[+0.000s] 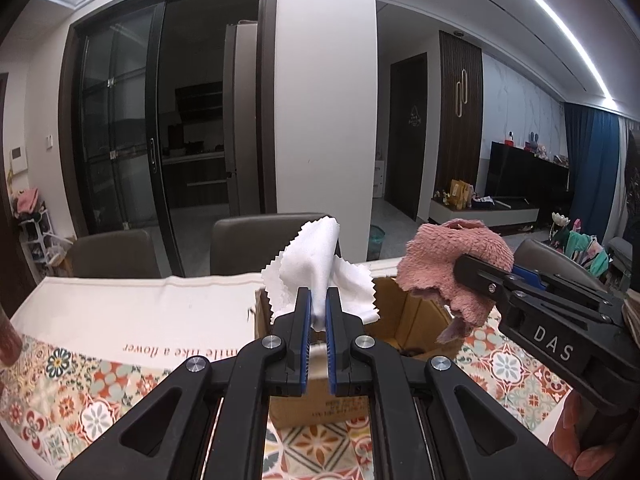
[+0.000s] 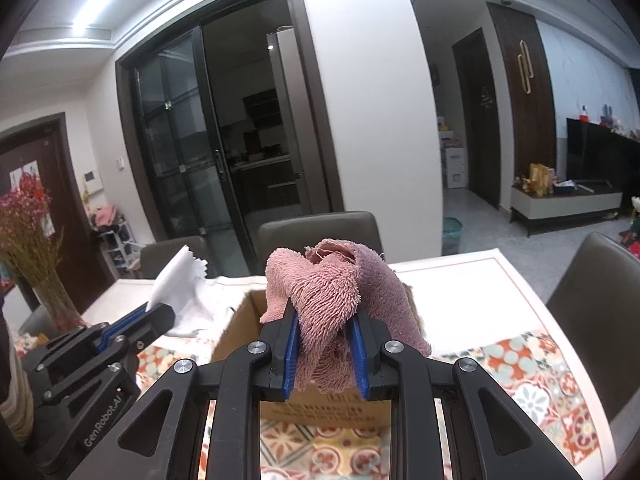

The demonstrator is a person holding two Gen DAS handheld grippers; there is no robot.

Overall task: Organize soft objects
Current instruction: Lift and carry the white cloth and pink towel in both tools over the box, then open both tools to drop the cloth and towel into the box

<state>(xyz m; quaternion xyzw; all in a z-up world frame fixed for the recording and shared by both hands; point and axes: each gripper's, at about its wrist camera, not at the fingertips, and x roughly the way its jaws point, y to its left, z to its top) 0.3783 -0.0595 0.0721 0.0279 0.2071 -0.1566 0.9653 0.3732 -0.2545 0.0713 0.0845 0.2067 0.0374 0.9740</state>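
Observation:
My left gripper (image 1: pixel 318 298) is shut on a thin white cloth (image 1: pixel 316 268) with zigzag edges, held up above an open cardboard box (image 1: pixel 408 322). To its right, my right gripper (image 1: pixel 460 260) holds a fluffy pink towel (image 1: pixel 452 260) over the box's right side. In the right wrist view the right gripper (image 2: pixel 325 320) is shut on the pink towel (image 2: pixel 332 280), which bunches up between the blue pads above the cardboard box (image 2: pixel 240 320). The left gripper (image 2: pixel 160 308) with the white cloth (image 2: pixel 176 280) shows at the left.
The box stands on a table with a patterned tablecloth (image 1: pixel 92 396). Brown chairs (image 1: pixel 256 240) stand behind the table, another chair (image 2: pixel 596 312) at the right. A vase of dried pink flowers (image 2: pixel 32 240) sits at the table's left end.

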